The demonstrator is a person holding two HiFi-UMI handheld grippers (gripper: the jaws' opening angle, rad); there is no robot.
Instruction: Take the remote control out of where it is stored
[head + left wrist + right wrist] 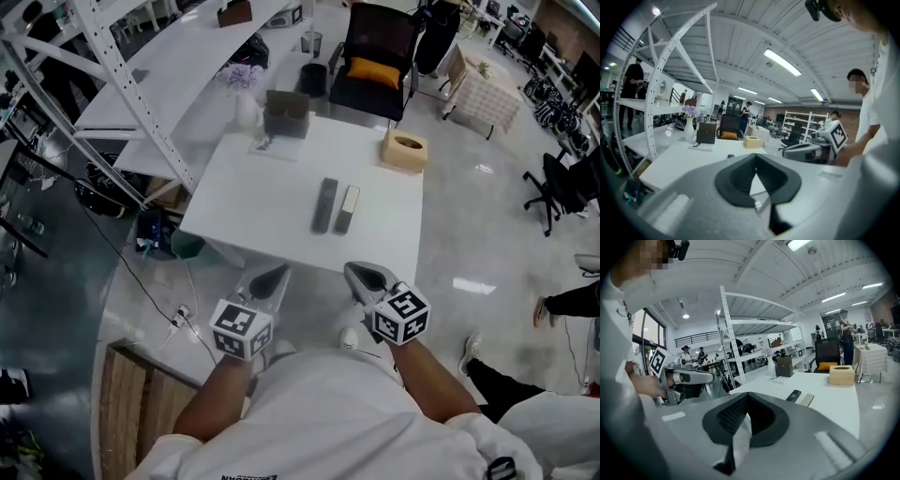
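Two remotes lie side by side mid-worktop point(253, 197): dark remote point(324, 205), pale remote point(347, 209). The left gripper point(280, 272) and right gripper point(353, 271), closed and empty, hover off its near edge.

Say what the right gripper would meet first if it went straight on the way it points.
Most likely the white table, near its front edge beside the dark remote; the shut right gripper points slightly down at it. Depth is unclear.

A wooden tissue box point(404, 150) sits near the far right corner of the white desk point(253, 202), and a white vase of purple flowers point(246, 105) stands at its far left corner. Behind the desk is a black chair point(380, 42) holding an orange cushion point(373, 71).
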